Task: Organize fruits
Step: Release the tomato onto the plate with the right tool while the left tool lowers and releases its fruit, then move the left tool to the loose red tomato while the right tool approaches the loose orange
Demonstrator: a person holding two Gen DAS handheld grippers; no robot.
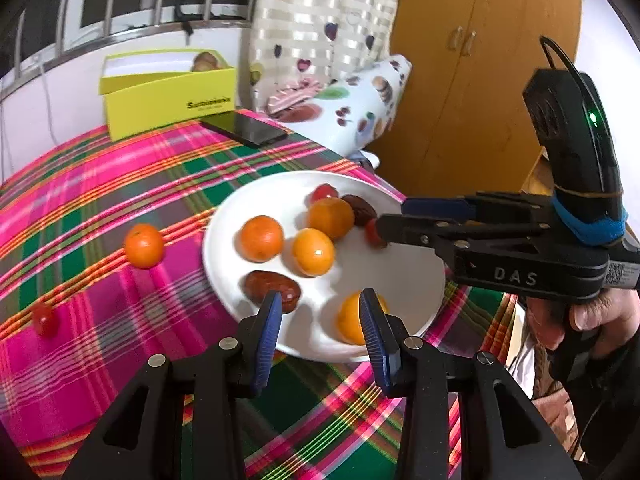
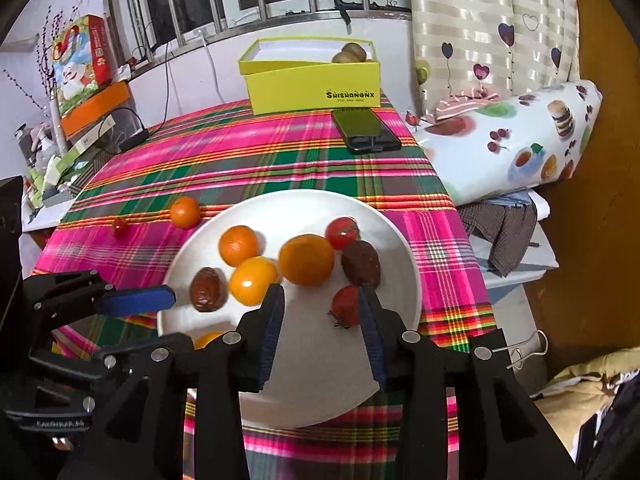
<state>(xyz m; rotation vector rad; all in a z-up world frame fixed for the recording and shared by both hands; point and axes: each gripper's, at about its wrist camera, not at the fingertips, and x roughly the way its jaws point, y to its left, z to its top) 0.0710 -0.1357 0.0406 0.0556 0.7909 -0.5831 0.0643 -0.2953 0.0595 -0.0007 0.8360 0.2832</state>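
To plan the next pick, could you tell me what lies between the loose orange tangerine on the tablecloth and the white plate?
Only bare plaid tablecloth separates the loose orange tangerine from the round white plate; both wrist views show it.

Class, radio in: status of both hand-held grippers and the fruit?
Both hand-held grippers open over plate. Orange and tomato on cloth. Nothing blocking.

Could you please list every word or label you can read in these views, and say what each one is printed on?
"SHISHANGNX": front of the yellow-green box.
"DAS": side of the right gripper body.
Small line under the box's brand: too small to read.
Lettering on the left gripper body: blurred.
Red carton print: unreadable.
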